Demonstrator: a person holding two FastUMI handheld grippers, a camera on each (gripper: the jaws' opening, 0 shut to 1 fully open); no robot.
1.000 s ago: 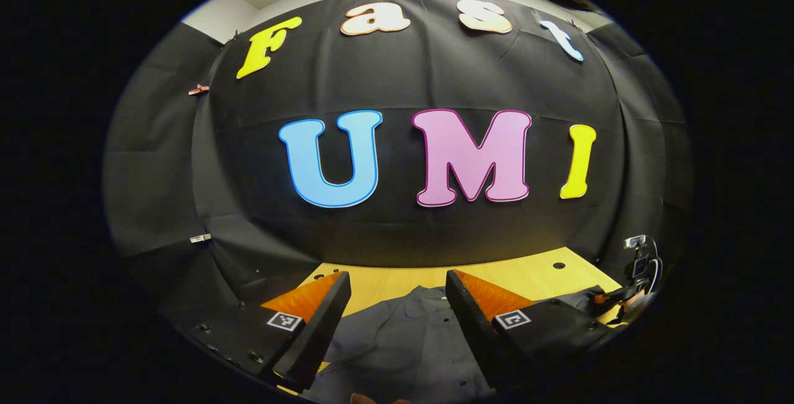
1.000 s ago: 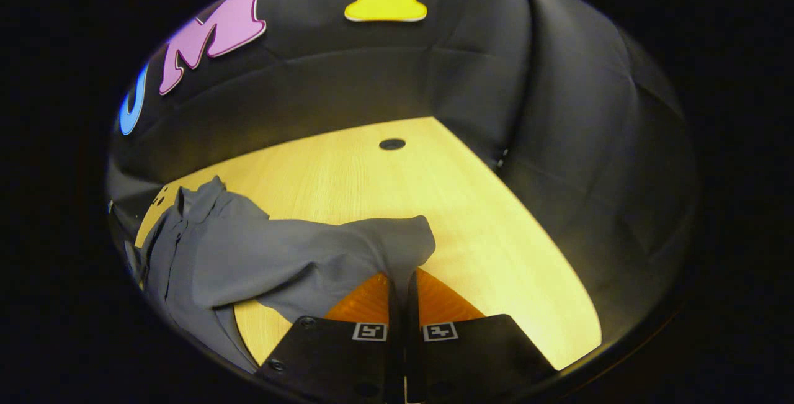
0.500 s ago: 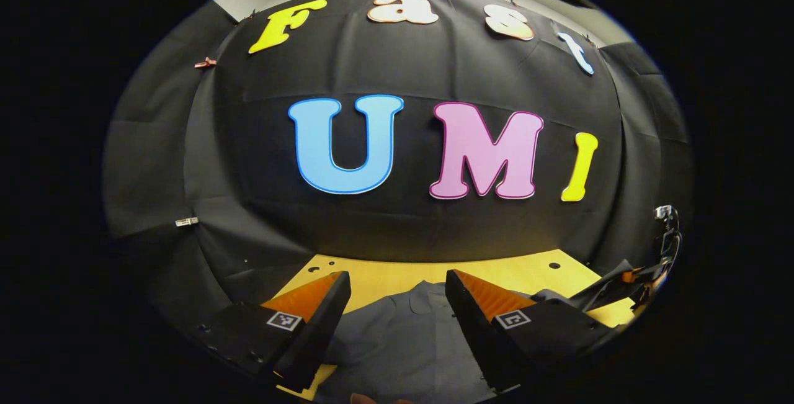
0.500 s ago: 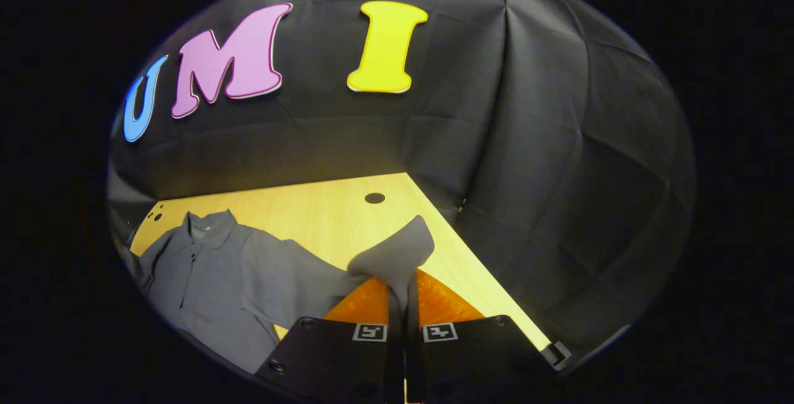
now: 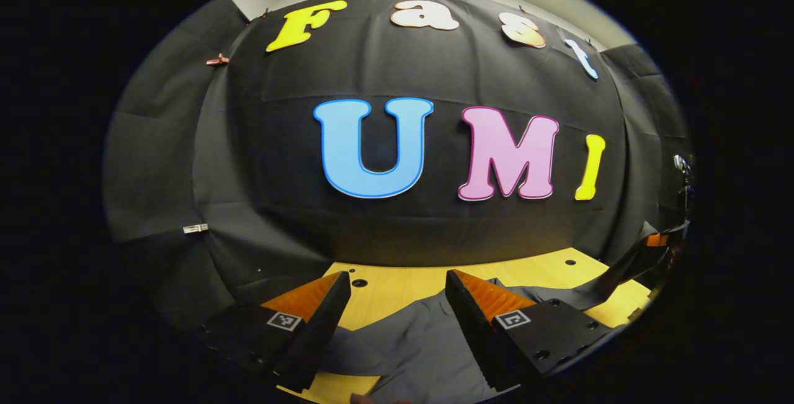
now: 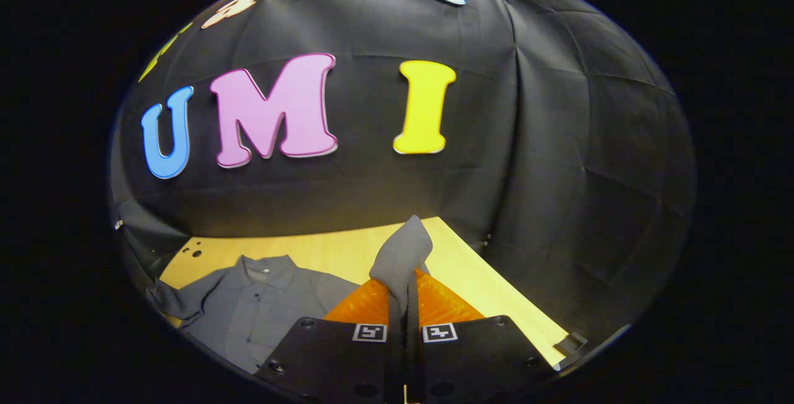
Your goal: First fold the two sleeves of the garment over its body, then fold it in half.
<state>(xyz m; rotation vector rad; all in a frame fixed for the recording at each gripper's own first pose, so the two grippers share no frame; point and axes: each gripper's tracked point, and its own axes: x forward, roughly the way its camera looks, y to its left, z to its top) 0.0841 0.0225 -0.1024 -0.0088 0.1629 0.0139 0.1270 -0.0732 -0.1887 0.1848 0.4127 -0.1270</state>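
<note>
Right gripper view: right gripper [image 6: 403, 295] clamped on the raised sleeve [image 6: 402, 254].
Left gripper [image 5: 397, 305] hangs wide open, empty, above the grey garment [image 5: 415, 348] on the table [image 5: 397, 283]. Neither sleeve appears folded over the body yet; halving remains.

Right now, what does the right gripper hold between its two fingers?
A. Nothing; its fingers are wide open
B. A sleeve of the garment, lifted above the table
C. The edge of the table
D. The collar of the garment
B. In the right gripper view, the right gripper is shut on the sleeve, whose end sticks up above the fingers, raised off the table, while the collar lies flat far to the side.
</note>
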